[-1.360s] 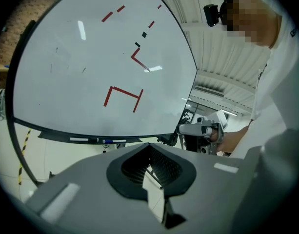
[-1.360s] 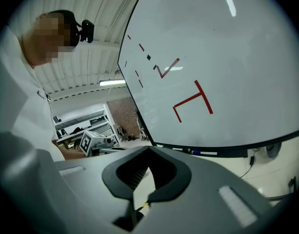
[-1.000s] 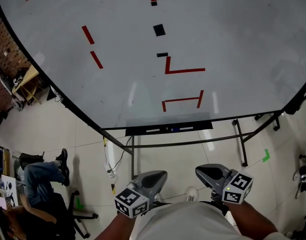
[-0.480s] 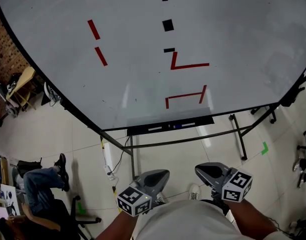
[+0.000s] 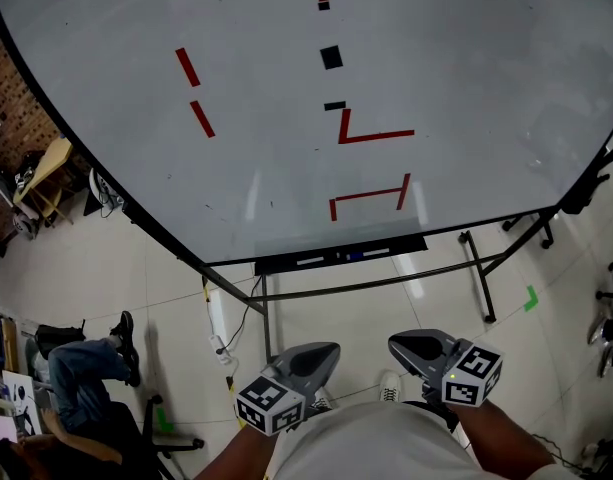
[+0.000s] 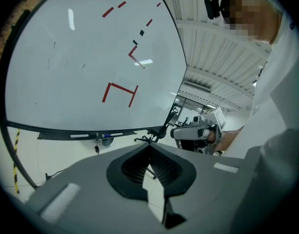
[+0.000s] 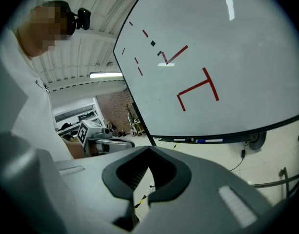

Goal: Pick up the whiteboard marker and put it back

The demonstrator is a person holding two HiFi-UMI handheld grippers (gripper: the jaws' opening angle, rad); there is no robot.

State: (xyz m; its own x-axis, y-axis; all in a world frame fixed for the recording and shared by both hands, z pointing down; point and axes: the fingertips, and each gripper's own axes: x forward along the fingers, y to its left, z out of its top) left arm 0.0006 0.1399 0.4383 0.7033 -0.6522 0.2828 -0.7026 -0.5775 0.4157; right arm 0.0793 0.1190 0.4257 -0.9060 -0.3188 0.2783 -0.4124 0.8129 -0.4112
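Down by my waist, my left gripper [image 6: 149,146] and right gripper [image 7: 149,149] point forward side by side. Each has its jaws drawn together at the tips, with only floor showing through the slit behind them, so neither holds anything. Beyond them is bare floor [image 5: 326,313], then the legs of the stand, then the whiteboard [image 5: 466,88] with its red marks [image 5: 371,196].

A narrow tray [image 5: 271,264] hangs under the lower edge of the board. The marker [image 5: 351,256], with its blue part, lies flat along it near the middle, with white ones on either side. It is well apart from both grippers.

A marker resting in its tray suits two stages equally: it may be waiting to be picked up, or it may already be put back with me standing clear. I judge that these pictures do not settle which. If a reach is still due, it would call for stepping closer and parting one pair of jaws. They would then need lining up across the barrel without knocking the neighbouring pens off the tray's front edge.

Against half a second ago, both grippers sit in nearly the same spot and are closed as before. The board's marks have slid slightly in the head view, so my head has tipped a little. The marker has not moved.
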